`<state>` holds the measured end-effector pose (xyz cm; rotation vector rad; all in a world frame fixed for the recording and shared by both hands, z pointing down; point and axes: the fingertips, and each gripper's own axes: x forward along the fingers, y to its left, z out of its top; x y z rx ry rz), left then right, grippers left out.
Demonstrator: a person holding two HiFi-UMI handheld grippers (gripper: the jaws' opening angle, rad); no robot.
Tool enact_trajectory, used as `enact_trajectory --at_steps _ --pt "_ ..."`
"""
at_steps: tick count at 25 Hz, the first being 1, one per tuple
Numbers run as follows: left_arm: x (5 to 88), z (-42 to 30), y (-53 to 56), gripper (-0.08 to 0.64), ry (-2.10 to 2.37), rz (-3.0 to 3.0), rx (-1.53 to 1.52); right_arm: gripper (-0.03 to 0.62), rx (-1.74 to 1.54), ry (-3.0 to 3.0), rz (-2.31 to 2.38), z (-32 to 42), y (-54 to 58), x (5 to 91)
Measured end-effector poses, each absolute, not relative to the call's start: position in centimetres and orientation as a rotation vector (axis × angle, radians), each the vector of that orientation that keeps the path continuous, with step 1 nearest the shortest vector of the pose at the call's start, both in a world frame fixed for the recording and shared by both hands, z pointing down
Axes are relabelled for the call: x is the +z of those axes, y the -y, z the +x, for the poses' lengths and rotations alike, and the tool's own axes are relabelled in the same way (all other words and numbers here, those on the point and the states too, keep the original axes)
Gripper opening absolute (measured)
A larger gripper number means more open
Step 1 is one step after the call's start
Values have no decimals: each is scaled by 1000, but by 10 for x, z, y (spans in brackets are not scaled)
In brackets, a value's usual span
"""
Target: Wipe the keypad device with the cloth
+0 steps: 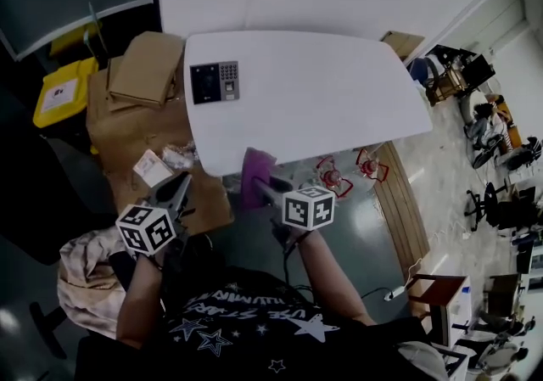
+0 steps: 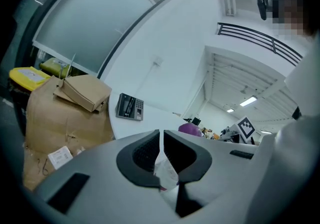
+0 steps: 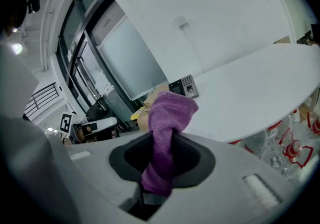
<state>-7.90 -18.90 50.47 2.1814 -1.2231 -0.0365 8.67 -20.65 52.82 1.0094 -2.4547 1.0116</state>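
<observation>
The keypad device [image 1: 214, 81] lies flat near the far left corner of the white surface [image 1: 339, 91], close to its left edge and just beside a cardboard box [image 1: 146, 68]. It is well apart from both of my tongs.

My right tongs [image 1: 259, 185] are clamped on a purple cloth [image 3: 171, 116]. Only a narrow waist of the cloth is pinched, and a bunched wad stands above the jaws. I judge that pressing this wad down could drag the cloth out of the grip.

The device looks loose on the surface. A sideways wipe could slide it over the nearby edge toward the cardboard below.

My left tongs [image 1: 180, 187] are nearly closed on a pale scrap [image 2: 164, 168], perhaps crinkled plastic film; I cannot tell what it is. With them occupied, I could not easily steady the device.

Both arms are bent and held close to my body. Both tongs sit low, below the near edge of the surface, pointing forward and upward. The right tongs are just under that edge. The left tongs are off to the left, over cardboard on the floor. The reach to the device is long and diagonal.
</observation>
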Motion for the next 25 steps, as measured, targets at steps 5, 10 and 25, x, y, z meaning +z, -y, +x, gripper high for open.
enact_trajectory --at_steps 5,10,25 --pt "503 -107 219 31 1216 2186 -57 95 987 2449 1032 60 240 525" --pt "503 -132 237 31 1200 2191 -82 95 975 2438 1034 33 256 524" --pt "502 -155 275 31 1272 2211 -64 95 954 2443 978 -1 302 533"
